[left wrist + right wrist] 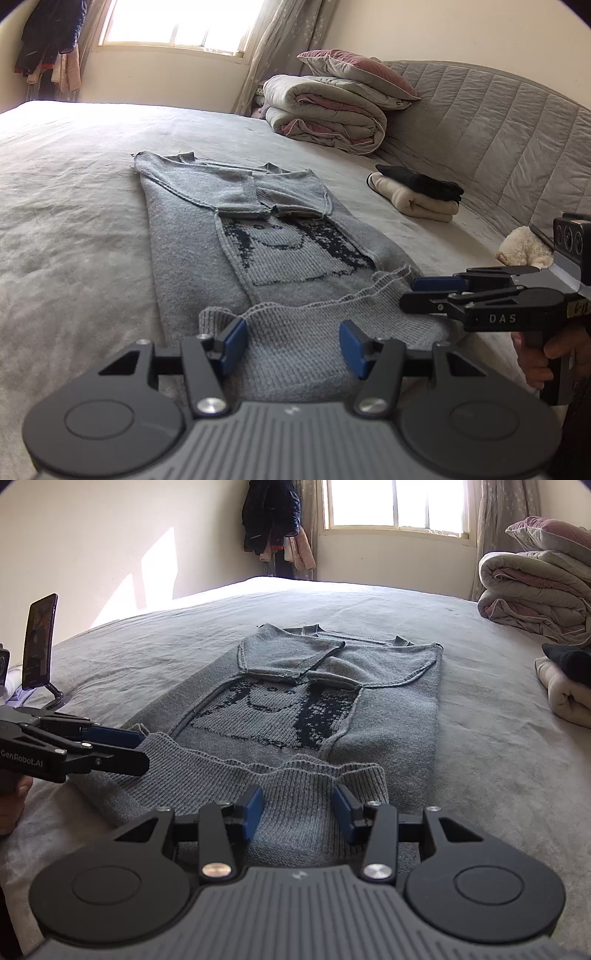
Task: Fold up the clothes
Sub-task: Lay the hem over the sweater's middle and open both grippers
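The bed (74, 206) fills both views, covered in a grey sheet, with a padded grey headboard (509, 147) along one side. A grey knit sweater (221, 236) lies flat in the middle of the bed, inside out, its seams showing and a dark knitted face pattern on its body. Both sleeves are folded across the chest, and the ribbed hem end is turned up over the lower body, nearest the cameras.

Beyond the sweater, at the headboard, sits a rolled quilt (325, 114) with a pillow (358, 74) on top. Between the quilt and the sweater's hem end lies a small stack of folded clothes (417, 195), cream below and black above. A phone (38, 642) stands on a holder at the bed's edge on the sweater's other side. Dark garments (271, 513) hang in the corner beside the window (395, 502).

The left gripper (291, 343) hovers over one corner of the folded hem, jaws about half open, nothing between the pads. The right gripper (298, 810) is over the other corner, jaws likewise parted and empty. Each is held by a hand (543, 354) on its grip.
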`<state>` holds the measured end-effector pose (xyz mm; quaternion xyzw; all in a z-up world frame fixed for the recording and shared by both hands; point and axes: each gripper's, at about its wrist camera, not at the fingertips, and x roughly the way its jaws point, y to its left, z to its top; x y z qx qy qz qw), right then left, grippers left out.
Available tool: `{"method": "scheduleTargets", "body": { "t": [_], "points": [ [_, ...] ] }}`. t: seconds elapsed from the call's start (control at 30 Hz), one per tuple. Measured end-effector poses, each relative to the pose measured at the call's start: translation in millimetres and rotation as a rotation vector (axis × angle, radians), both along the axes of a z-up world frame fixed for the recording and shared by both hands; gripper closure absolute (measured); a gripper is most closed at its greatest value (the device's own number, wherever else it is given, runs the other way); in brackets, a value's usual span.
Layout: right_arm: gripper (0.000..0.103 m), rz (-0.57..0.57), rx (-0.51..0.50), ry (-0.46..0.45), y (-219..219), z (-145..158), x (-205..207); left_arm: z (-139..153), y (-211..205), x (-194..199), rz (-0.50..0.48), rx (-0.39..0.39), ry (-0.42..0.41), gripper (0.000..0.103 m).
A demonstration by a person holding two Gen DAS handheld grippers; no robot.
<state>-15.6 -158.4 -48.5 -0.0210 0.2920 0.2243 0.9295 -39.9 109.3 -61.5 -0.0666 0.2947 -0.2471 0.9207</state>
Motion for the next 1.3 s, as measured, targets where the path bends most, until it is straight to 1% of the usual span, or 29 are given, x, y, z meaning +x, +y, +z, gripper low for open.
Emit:
{"method": "scheduleTargets", "body": {
  "t": [0.17,0.37,0.5,0.57,0.6,0.67,0.7,0.73,0.77,0.8,0.83,0.87,0.9,1.0,1.1,1.17,1.3],
  "points": [
    [0.057,-0.065,0.085,0.043,-20.0,1.3,7.2,3.1,9.7,-2.1,0.02,-0.023,0.0,0.046],
    [0.056,-0.127,0.131,0.042,-34.9,8.0,8.7,13.2,39.6,-5.8,0.12,-0.106,0.005,0.046],
    [0.056,-0.139,0.178,0.06,-43.3,8.5,12.1,12.6,51.8,-0.9,0.144,-0.166,0.047,0.049],
    [0.056,-0.131,0.187,0.075,-43.5,6.5,13.5,10.5,48.6,1.8,0.127,-0.164,0.066,0.055],
    [0.058,-0.127,0.187,0.08,-42.6,5.4,14.0,9.4,47.0,3.1,0.119,-0.164,0.076,0.058],
    [0.061,-0.118,0.18,0.088,-39.7,3.0,15.3,7.0,43.7,5.7,0.104,-0.16,0.095,0.059],
    [0.062,-0.114,0.171,0.091,-37.4,1.4,16.4,5.0,41.5,6.8,0.108,-0.144,0.107,0.059],
    [0.062,-0.111,0.165,0.091,-35.6,0.0,16.7,2.8,40.2,7.8,0.114,-0.131,0.117,0.063],
    [0.065,-0.106,0.163,0.09,-34.3,-1.3,16.7,0.8,39.0,8.6,0.119,-0.121,0.126,0.068],
    [0.07,-0.102,0.161,0.09,-33.0,-2.6,16.6,-0.3,39.3,8.6,0.12,-0.122,0.127,0.084],
    [0.075,-0.098,0.159,0.089,-31.7,-3.8,16.5,-1.0,39.6,8.5,0.121,-0.124,0.128,0.096],
    [0.09,-0.095,0.156,0.084,-30.4,-3.6,15.7,0.0,39.6,7.4,0.125,-0.132,0.125,0.096],
    [0.094,-0.094,0.152,0.073,-28.8,-1.5,13.9,1.2,39.7,6.3,0.128,-0.139,0.122,0.096],
    [0.094,-0.098,0.138,0.016,-25.7,10.5,7.4,10.1,40.3,2.8,0.139,-0.155,0.101,0.096],
    [0.094,-0.111,0.154,-0.027,-28.7,24.4,8.2,22.5,42.2,9.1,0.139,-0.181,0.07,0.096],
    [0.095,-0.12,0.156,-0.034,-31.2,30.3,14.7,30.8,43.3,20.5,0.139,-0.214,0.061,0.096],
    [0.095,-0.134,0.183,-0.019,-38.8,33.5,40.3,34.3,44.9,50.0,0.134,-0.273,0.058,0.096]
  ]
}}
